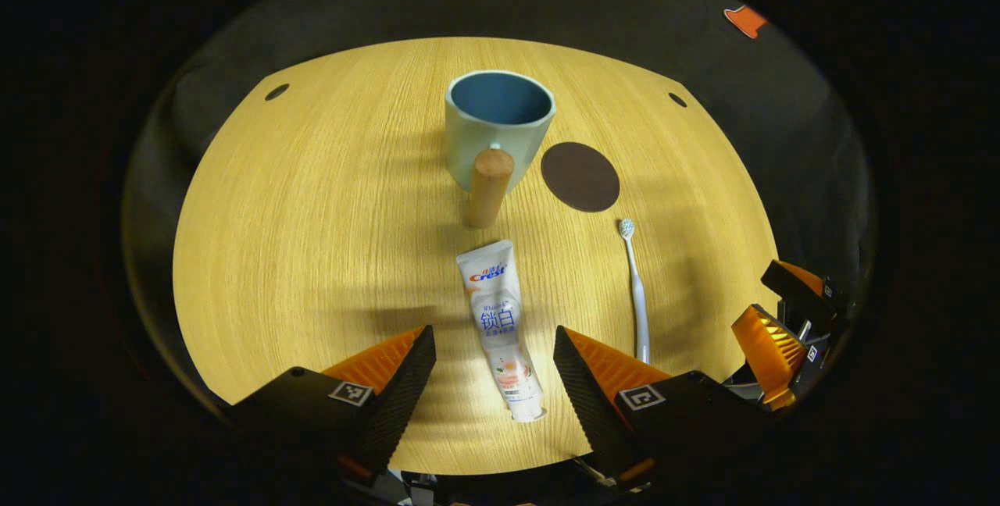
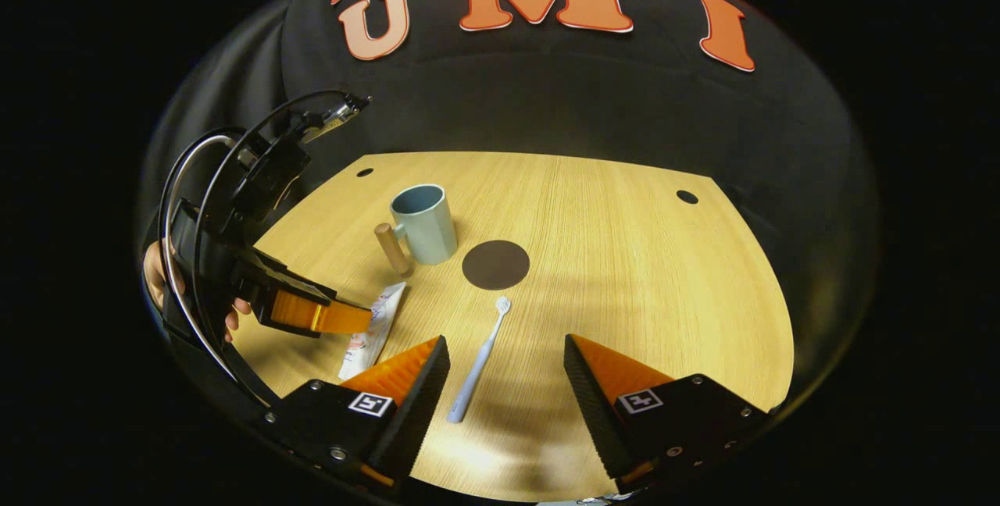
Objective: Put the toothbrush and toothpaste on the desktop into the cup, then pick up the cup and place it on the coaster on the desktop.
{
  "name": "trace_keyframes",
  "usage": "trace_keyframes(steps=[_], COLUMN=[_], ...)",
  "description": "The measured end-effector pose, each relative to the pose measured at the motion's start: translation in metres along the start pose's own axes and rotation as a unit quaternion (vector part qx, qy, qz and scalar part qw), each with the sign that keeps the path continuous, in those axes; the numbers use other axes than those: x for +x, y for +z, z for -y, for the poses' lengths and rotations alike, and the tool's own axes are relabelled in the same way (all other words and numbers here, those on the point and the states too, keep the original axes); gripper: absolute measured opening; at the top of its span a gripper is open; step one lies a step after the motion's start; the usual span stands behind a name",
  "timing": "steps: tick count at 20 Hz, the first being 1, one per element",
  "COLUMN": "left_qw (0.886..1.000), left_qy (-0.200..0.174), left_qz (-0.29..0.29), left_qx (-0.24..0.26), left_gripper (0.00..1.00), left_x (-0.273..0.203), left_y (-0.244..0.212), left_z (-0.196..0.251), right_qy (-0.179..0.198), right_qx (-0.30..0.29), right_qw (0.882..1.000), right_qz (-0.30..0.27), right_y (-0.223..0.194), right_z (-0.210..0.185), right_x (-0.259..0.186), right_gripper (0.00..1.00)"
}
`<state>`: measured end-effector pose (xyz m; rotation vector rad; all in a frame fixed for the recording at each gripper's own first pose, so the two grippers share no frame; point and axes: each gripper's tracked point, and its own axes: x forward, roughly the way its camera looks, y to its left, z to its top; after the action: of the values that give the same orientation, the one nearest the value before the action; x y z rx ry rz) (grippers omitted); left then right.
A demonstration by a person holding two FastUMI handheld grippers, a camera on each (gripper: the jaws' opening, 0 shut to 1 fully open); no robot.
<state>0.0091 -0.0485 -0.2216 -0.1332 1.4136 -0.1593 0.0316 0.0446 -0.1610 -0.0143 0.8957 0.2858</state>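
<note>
Toothpaste tube lies flat on the worktop, straight between my left gripper fingers, cap end toward me and crimped end pointing away at the mug. Those fingers stand wide apart with nothing in them, one on each side of the tube's lower half, not touching it. In the right gripper view my right gripper is equally wide and empty, and the toothbrush lies between its fingers, handle end near me, bristles pointing ahead toward the round dark coaster. The mug sits beyond both sets of fingers, empty as far as I can see, its wooden handle facing the left gripper; the coaster lies just beside it, bare.

I judge the step in hand to be the first pickup, nothing being in the mug yet. To do it well on the left, I would lower until the fingers straddle the tube near the worktop, centre on the firmer part by the cap, and close across its width so it does not squirm. For the toothbrush, I would close across the handle rather than the head, as it is thin and may roll.
</note>
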Motion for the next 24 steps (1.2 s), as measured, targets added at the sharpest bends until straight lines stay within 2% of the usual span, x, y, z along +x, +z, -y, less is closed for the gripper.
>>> trace_keyframes(steps=[3,4,5,6,8,10,11,13,14,16,18,19,24], left_qw=[0.999,0.999,0.998,0.997,0.995,0.995,0.994,0.994,0.995,0.996,0.997,0.998,0.998], left_qy=[0.003,0.006,0.008,0.012,0.007,0.007,0.011,0.009,0.008,-0.004,-0.015,-0.01,-0.026], left_qz=[-0.029,-0.041,-0.052,-0.057,-0.077,-0.082,-0.083,-0.081,-0.071,-0.061,-0.043,-0.035,-0.016], left_qx=[-0.02,-0.031,-0.039,-0.047,-0.056,-0.051,-0.063,-0.066,-0.065,-0.065,-0.064,-0.054,-0.056], left_gripper=[0.98,0.94,0.81,0.89,0.74,0.8,0.76,0.44,0.44,0.36,0.35,0.25,0.25], left_x=[0.01,0.012,0.015,0.019,0.024,0.03,0.025,0.033,0.032,0.023,0.022,0.019,0.003], left_y=[-0.005,-0.008,-0.011,-0.012,-0.021,-0.024,-0.017,-0.006,0.003,0.006,0.01,0.01,0.008], left_z=[-0.003,-0.003,-0.004,-0.005,0.002,0.007,0.007,0.014,0.013,0.003,0.007,0.002,0.0], right_qy=[0.004,0.003,0.003,0.006,0.008,0.01,0.011,0.011,0.01,0.008,0.007,0.008,0.005], right_qx=[0.004,0.004,0.002,0.003,0.003,0.0,-0.002,0.003,0.007,0.012,0.013,0.014,0.007], right_qw=[0.999,0.999,0.998,0.998,0.997,0.997,0.996,0.996,0.996,0.995,0.995,0.995,0.993], right_qz=[-0.038,-0.05,-0.06,-0.068,-0.077,-0.083,-0.086,-0.09,-0.091,-0.094,-0.098,-0.099,-0.115], right_y=[-0.008,-0.01,-0.012,-0.013,-0.007,-0.001,-0.001,-0.005,-0.007,-0.011,-0.012,-0.012,-0.025], right_z=[-0.003,-0.001,0.001,0.001,-0.002,-0.003,-0.004,-0.004,-0.005,-0.003,-0.005,-0.005,-0.012], right_x=[0.005,0.007,0.008,0.008,0.004,-0.001,-0.004,-0.002,-0.002,0.002,0.008,0.009,0.022], right_gripper=[0.86,0.85,0.83,0.83,0.81,0.8,0.8,0.8,0.8,0.8,0.8,0.8,0.76])
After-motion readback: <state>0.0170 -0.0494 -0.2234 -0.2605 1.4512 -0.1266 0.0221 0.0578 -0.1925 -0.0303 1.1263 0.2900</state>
